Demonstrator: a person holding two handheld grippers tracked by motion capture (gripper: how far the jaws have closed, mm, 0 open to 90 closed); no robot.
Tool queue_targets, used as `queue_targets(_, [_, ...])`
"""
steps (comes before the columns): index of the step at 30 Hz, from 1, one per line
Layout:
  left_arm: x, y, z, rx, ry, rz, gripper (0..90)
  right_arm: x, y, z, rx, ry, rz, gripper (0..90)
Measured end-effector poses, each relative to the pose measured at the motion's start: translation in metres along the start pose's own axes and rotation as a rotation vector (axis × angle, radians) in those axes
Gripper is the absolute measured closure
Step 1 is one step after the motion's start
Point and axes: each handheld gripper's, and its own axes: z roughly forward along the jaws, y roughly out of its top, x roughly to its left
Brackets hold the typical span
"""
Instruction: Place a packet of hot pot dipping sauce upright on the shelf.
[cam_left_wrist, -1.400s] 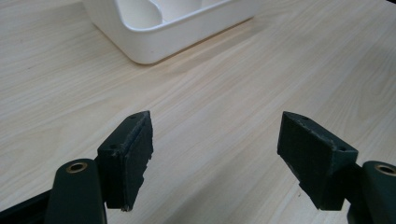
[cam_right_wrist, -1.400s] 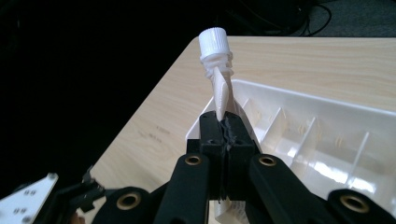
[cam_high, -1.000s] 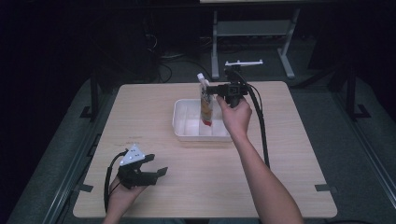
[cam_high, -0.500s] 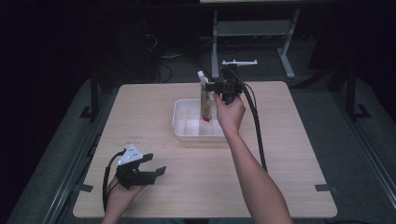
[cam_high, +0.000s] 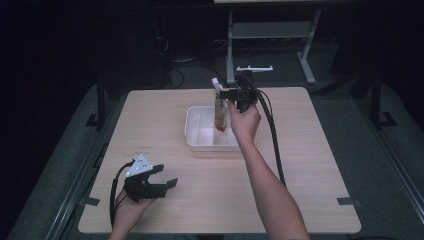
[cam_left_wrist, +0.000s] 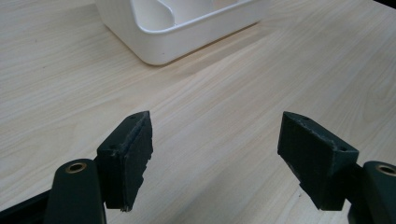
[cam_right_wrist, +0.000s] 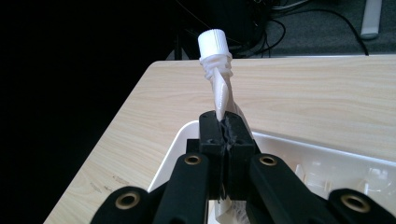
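High view — the right gripper (cam_high: 223, 93) stood above the far half of the table (cam_high: 310, 150), its jaws closed on a squeeze pouch (cam_high: 219, 107) with a white cap, held upright over the white tray (cam_high: 197, 142). The pouch's lower end hung inside the tray, toward its right side; whether it touched the bottom could not be told. The left gripper (cam_high: 167, 176) rested near the table's near-left corner, well apart from the tray.

Left gripper view — jaws wide apart, nothing between them, bare wood below; the tray's (cam_left_wrist: 159, 42) rounded corner lay ahead.

Right gripper view — the jaws met tight on the pouch's (cam_right_wrist: 219, 93) flat neck just below the ribbed collar and cap, a detail the high view left too small. The pouch leaned slightly.
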Motion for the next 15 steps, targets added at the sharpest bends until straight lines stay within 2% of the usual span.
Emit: queue_targets(15, [0.001, 0.0, 0.0, -0.002, -0.001, -0.003, 25.7, -0.01, -0.01, 0.013, 0.022, -0.013, 0.02, 87.6])
